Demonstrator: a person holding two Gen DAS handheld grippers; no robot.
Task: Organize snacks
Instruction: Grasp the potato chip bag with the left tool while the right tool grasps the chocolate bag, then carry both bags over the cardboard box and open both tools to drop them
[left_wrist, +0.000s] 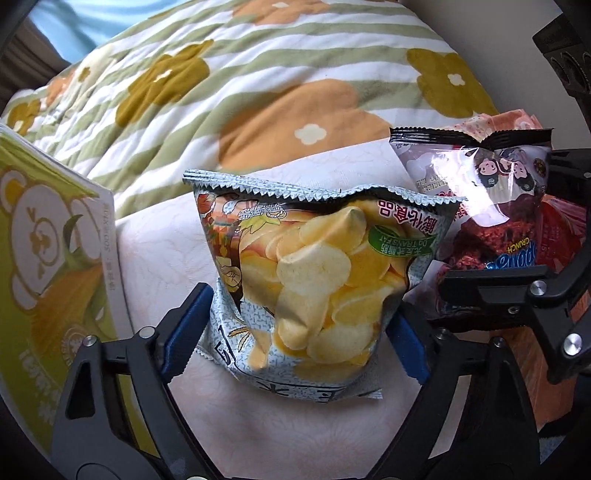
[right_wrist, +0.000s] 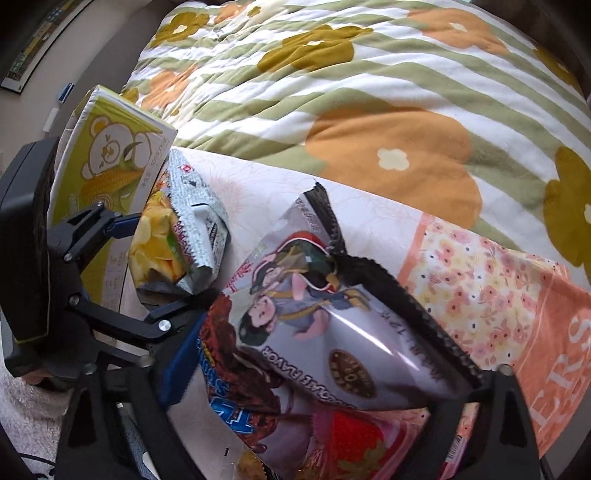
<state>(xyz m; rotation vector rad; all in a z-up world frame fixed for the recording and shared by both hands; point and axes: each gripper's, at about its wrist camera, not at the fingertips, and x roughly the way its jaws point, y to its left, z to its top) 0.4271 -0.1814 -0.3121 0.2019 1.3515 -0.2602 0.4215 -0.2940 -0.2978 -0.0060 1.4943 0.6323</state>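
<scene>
Fingers of my left gripper (left_wrist: 295, 317) pinch the chip bag (left_wrist: 314, 280) at both side edges, over the pale sheet (left_wrist: 155, 251). Right gripper (right_wrist: 317, 391) fingers clamp the chocolate snack bag (right_wrist: 332, 332) just beside it, bags nearly touching. Green corn box (left_wrist: 44, 240) stands close left; flowered quilt (left_wrist: 258, 92) lies beyond.

Chip bag (left_wrist: 317, 280) upright; chocolate snack bag (right_wrist: 332, 332) tilted.
</scene>
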